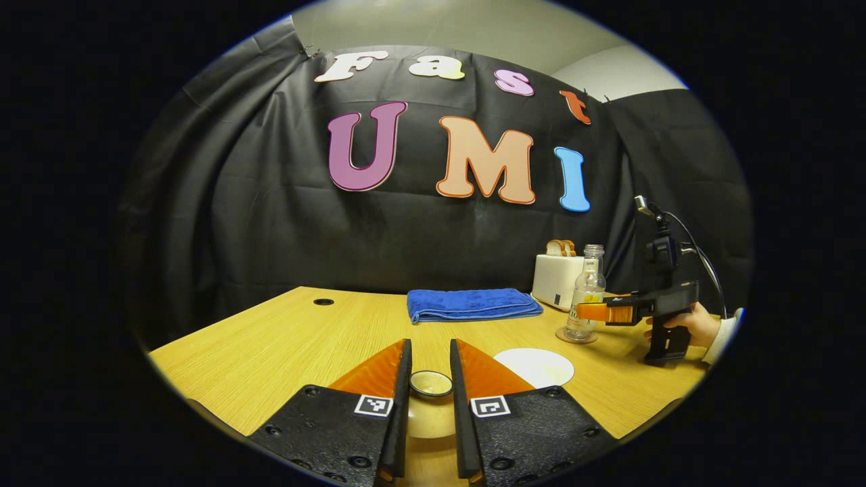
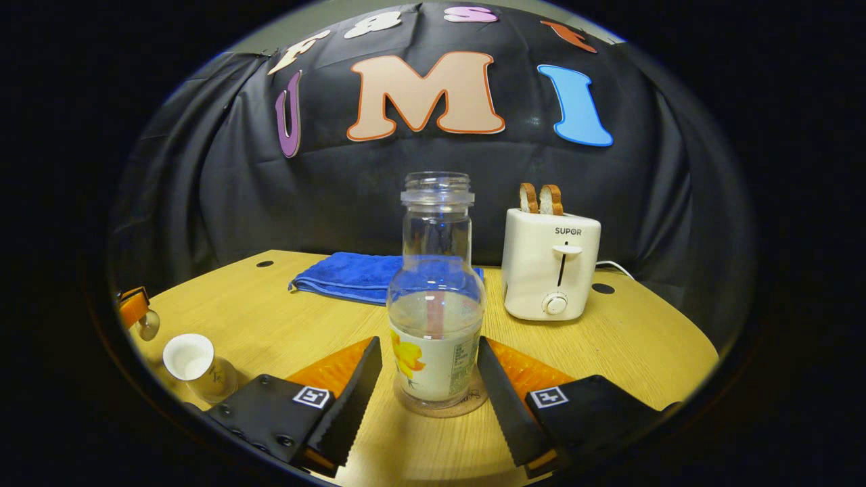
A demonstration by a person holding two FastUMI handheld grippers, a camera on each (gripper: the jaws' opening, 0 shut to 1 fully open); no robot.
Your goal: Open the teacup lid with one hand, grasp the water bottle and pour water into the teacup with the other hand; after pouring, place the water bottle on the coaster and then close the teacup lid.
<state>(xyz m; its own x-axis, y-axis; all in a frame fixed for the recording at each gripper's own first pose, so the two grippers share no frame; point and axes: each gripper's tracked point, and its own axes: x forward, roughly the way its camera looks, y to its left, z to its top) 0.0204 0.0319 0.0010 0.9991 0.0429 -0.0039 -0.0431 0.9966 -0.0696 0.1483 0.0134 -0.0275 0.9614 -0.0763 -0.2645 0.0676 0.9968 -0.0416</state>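
The right gripper (image 2: 426,385) is level and low over the table (image 2: 270,318), its jaws spread either side of the one water bottle (image 2: 436,304), which stands upright on the coaster (image 2: 440,408), apparently untouched. The left gripper (image 1: 430,389) holds the one teacup lid (image 1: 431,383) between narrowly parted fingers, seemingly gripped. One open teacup (image 2: 196,365) stands at the left. Behind are one toaster (image 2: 549,270) with two bread slices (image 2: 540,199) and one blue towel (image 2: 352,274).

At the lower centre of the left gripper view, the teacup lid (image 1: 431,384) is partly hidden between the jaws. At the left edge of the right gripper view, the left gripper (image 2: 133,306) is cut off. The coaster (image 2: 441,404) is largely covered by the water bottle (image 2: 436,318).
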